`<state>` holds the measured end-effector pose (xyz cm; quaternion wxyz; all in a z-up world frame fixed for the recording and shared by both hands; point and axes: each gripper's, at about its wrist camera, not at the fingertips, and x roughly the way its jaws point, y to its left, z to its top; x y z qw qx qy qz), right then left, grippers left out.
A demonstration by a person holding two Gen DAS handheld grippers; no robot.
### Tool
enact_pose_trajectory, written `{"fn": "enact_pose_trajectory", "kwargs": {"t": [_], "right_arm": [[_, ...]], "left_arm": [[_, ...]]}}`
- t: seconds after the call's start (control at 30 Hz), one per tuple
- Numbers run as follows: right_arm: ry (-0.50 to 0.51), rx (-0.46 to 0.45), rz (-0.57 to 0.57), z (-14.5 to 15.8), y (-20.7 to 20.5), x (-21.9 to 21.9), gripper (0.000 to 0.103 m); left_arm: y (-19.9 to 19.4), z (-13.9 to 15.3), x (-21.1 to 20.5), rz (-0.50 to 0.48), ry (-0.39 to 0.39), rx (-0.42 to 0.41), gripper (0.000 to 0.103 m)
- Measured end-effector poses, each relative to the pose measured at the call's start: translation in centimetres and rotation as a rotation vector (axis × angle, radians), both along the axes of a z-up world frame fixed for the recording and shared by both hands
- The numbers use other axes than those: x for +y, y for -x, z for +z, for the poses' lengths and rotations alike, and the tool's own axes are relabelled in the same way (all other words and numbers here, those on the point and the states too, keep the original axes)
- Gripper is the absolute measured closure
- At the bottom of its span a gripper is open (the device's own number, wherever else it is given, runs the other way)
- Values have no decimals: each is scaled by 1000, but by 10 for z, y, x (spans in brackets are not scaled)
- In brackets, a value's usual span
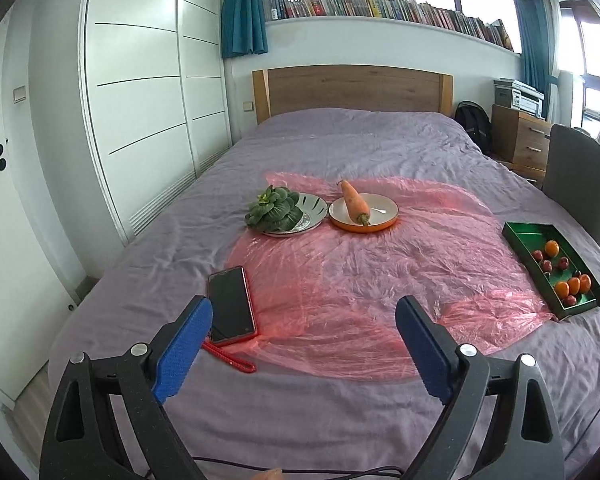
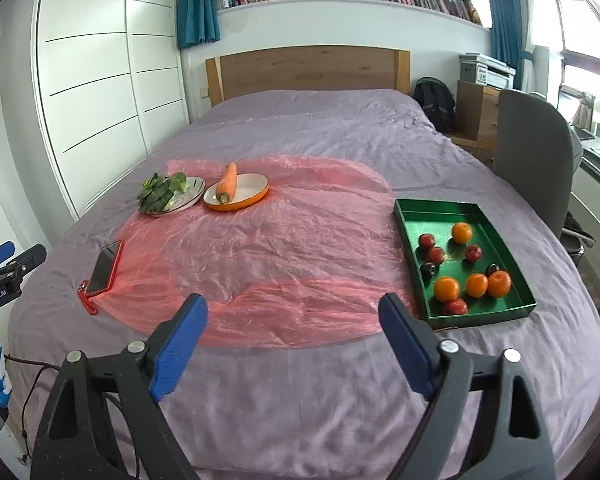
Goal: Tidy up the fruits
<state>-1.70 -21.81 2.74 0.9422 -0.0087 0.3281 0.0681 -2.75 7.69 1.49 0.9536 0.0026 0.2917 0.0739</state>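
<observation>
A green tray (image 2: 410,220) lies on the bed at the right, holding several oranges (image 2: 446,289) and small red fruits (image 2: 435,255); it also shows in the left wrist view (image 1: 520,240). An orange-rimmed plate (image 2: 256,190) holds a carrot (image 2: 227,182). A patterned plate (image 2: 192,196) beside it holds leafy greens (image 2: 156,193). My right gripper (image 2: 294,312) is open and empty, near the bed's front, left of the tray. My left gripper (image 1: 304,316) is open and empty over the front of the bed.
A pink plastic sheet (image 2: 280,240) covers the middle of the purple bed. A phone in a red case (image 1: 230,304) lies at the left with a red strap. A grey chair (image 2: 532,152) stands right of the bed. A white wardrobe (image 1: 140,80) is on the left.
</observation>
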Motion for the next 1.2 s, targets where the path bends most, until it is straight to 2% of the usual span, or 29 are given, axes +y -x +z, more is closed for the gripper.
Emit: {"fn": "enact_pose_trajectory", "kwargs": {"t": [0.17, 0.23, 0.3, 1.2], "right_arm": [[5, -29, -25, 5, 1, -9, 0], [-3, -34, -25, 6, 0, -12, 0], [-13, -44, -28, 7, 0, -14, 0], [4, -30, -50, 2, -12, -29, 0]], "left_arm": [[3, 1, -4, -2, -22, 2, 11], [4, 2, -6, 3, -35, -5, 4], [7, 2, -9, -13, -48, -14, 2], [-6, 5, -10, -28, -9, -2, 2]]}}
